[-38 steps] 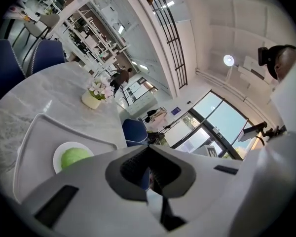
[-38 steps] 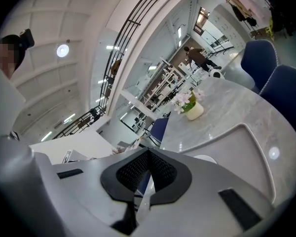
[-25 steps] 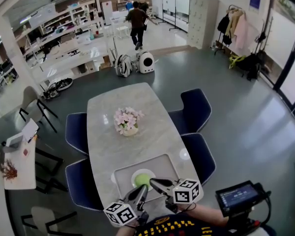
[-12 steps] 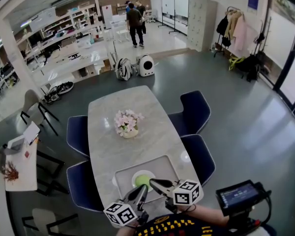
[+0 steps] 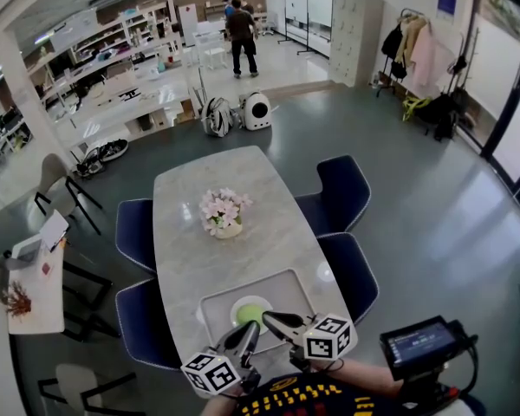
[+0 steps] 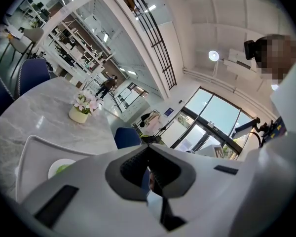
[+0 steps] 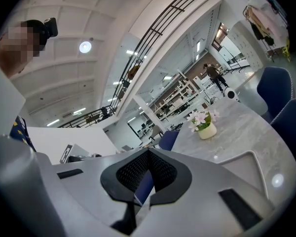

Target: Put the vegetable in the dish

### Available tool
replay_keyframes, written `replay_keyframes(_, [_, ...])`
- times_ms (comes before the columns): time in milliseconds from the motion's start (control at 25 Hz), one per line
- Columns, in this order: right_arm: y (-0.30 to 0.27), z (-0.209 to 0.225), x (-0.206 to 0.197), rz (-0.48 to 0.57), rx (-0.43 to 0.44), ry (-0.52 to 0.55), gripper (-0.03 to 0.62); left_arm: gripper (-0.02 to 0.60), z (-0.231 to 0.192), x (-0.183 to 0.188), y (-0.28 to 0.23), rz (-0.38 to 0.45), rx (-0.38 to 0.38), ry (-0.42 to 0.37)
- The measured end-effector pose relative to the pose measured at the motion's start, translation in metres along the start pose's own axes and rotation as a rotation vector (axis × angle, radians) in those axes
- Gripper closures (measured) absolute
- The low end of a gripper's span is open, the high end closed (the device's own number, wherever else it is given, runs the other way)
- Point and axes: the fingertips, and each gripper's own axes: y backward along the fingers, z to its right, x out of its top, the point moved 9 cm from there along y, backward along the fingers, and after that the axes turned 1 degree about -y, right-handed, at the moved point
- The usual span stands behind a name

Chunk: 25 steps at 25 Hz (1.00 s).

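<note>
1. Two blue chairs (image 5: 137,232) off to the left tool's left, beside the marble surface (image 5: 182,198).
2. Left tool (image 5: 250,329): jaws pressed together, pinching nothing.
3. One green vegetable (image 5: 247,315) lying in one white dish (image 5: 263,302) on one grey tray (image 5: 215,306), just ahead of both tool tips.
4. One flower pot (image 5: 224,228) farther ahead.
5. Right tool (image 5: 269,319): jaws pressed together, empty, just beside the left tool.
6. Two more blue chairs to its right.

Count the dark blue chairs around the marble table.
4 dark blue padded chairs. Two on the grey marble table's left: far, near. Two on its right: far, near. Any at the near end would be out of sight.
</note>
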Motion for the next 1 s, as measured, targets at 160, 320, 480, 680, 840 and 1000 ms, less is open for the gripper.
replay_keyframes(160, [0.005,-0.001,0.004,0.001,0.0,0.002,0.588,0.581,0.008,0.001,-0.001,-0.005,0.004,-0.004])
replay_keyframes(320, [0.005,-0.002,0.001,-0.001,-0.001,0.003,0.588,0.581,0.005,-0.002,0.001,0.0,0.007,-0.001])
replay_keyframes(480, [0.01,-0.004,0.005,0.006,-0.002,0.013,0.588,0.581,0.008,0.0,-0.001,0.015,-0.003,-0.008])
replay_keyframes(680, [0.008,-0.005,0.015,0.018,0.001,0.029,0.588,0.581,0.009,0.008,-0.007,0.031,-0.019,-0.024])
replay_keyframes(840, [0.014,-0.013,0.013,0.003,-0.004,0.014,0.588,0.581,0.015,0.004,0.0,0.03,0.0,-0.006])
replay_keyframes(1000, [0.013,-0.011,0.009,-0.002,-0.007,0.001,0.588,0.581,0.014,0.002,0.001,0.019,0.009,0.011])
